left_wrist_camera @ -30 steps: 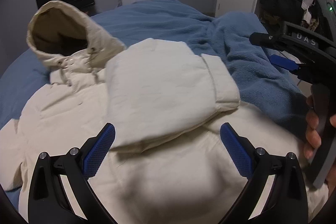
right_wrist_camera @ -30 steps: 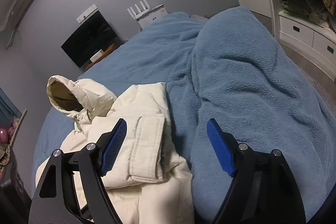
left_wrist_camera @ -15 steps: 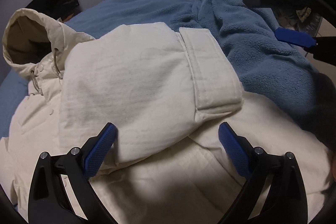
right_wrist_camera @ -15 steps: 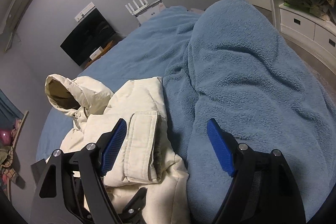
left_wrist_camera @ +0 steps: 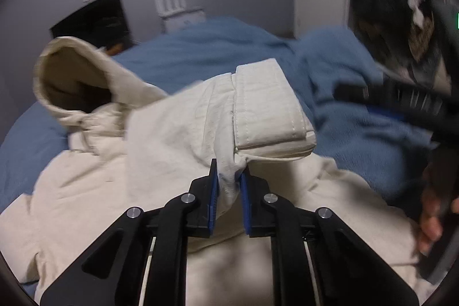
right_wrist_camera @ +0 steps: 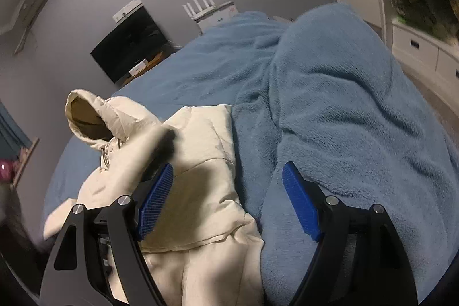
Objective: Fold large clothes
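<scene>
A cream hooded jacket (left_wrist_camera: 94,191) lies on a blue blanket, hood (left_wrist_camera: 71,82) at the far left. Its sleeve (left_wrist_camera: 200,122), with a wide cuff (left_wrist_camera: 266,111), is folded across the body. My left gripper (left_wrist_camera: 229,182) is shut on a pinch of sleeve fabric just below the cuff and lifts it. My right gripper (right_wrist_camera: 228,200) is open and empty, hovering over the jacket's right edge (right_wrist_camera: 206,208) where it meets the blanket; it also shows blurred at the right of the left wrist view (left_wrist_camera: 401,102).
The blue fleece blanket (right_wrist_camera: 344,119) covers the bed and bunches high at the right. A black screen (right_wrist_camera: 129,45) and a white router (right_wrist_camera: 206,10) stand by the grey far wall. White drawers (right_wrist_camera: 424,48) and hanging clothes are at the far right.
My left gripper has closed on the sleeve below the cuff and raised it. The right gripper stays open and has shifted slightly over the jacket's edge.
</scene>
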{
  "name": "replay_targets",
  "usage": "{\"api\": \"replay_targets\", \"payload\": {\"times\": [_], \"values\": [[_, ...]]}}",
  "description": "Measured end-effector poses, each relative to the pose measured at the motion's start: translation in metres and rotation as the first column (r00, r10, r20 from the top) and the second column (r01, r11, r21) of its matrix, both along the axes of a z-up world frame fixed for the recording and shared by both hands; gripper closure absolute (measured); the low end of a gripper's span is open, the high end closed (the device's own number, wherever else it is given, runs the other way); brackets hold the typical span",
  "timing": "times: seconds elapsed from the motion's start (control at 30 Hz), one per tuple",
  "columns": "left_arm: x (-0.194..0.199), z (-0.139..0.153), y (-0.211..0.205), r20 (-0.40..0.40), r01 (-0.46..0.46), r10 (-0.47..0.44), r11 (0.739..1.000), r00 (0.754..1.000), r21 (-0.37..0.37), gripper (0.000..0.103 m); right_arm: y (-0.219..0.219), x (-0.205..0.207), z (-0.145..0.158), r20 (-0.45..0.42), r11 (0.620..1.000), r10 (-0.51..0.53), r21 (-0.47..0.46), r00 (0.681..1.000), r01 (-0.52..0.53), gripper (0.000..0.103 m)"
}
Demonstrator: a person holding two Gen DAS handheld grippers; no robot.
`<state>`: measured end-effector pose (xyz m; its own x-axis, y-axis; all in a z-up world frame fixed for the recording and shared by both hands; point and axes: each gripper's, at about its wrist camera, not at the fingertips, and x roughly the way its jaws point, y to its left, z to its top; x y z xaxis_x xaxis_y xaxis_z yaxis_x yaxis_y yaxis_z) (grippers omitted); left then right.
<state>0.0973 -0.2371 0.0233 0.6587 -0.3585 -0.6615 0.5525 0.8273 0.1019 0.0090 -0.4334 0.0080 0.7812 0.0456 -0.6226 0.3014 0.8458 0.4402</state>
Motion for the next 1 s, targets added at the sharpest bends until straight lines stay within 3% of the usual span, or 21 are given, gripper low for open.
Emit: {"api": "replay_targets", "payload": {"times": [0.17,0.33,0.43,0.6,0.73,0.8,0.87,0.9,0.97,1.0], "values": [[-0.002,0.044,0.075,0.029,-0.098,0.099,0.994,0.995,-0.054,0.089,0.027,0.003,0.01,0.015,0.99,0.082,-0.113,0.996,-0.08,0.028],[-0.001,0.055,0.151,0.003,-0.214,0.215,0.974,0.977,-0.069,0.089,0.056,0.003,0.019,0.024,0.96,0.156,-0.239,0.987,-0.146,0.028],[0.003,0.043,0.19,-0.072,-0.295,0.288,0.95,0.955,-0.103,0.089,0.07,0.006,0.016,0.009,0.943,0.206,-0.269,0.978,-0.196,0.028],[0.007,-0.005,0.231,-0.197,-0.391,0.365,0.913,0.91,-0.113,0.089,0.081,0.015,0.003,-0.052,0.927,0.24,-0.285,0.969,-0.245,0.028],[0.014,-0.045,0.252,-0.365,-0.469,0.406,0.877,0.838,-0.102,0.089,0.081,0.02,-0.009,-0.107,0.926,0.239,-0.275,0.965,-0.26,0.028],[0.016,-0.053,0.257,-0.418,-0.5,0.425,0.862,0.803,-0.086,0.086,0.081,0.02,-0.012,-0.122,0.926,0.234,-0.276,0.965,-0.259,0.028],[0.015,-0.052,0.264,-0.427,-0.537,0.458,0.84,0.78,-0.081,0.072,0.081,0.021,-0.014,-0.132,0.926,0.229,-0.277,0.964,-0.258,0.028],[0.013,-0.048,0.269,-0.408,-0.551,0.478,0.831,0.778,-0.076,0.068,0.081,0.021,-0.013,-0.132,0.926,0.227,-0.278,0.965,-0.256,0.028],[0.001,-0.029,0.278,-0.315,-0.568,0.518,0.818,0.795,-0.091,0.046,0.083,0.018,-0.003,-0.124,0.924,0.224,-0.289,0.967,-0.251,0.028],[-0.004,-0.019,0.28,-0.278,-0.567,0.522,0.817,0.806,-0.109,0.046,0.086,0.018,0.004,-0.112,0.921,0.234,-0.292,0.966,-0.257,0.028]]}}
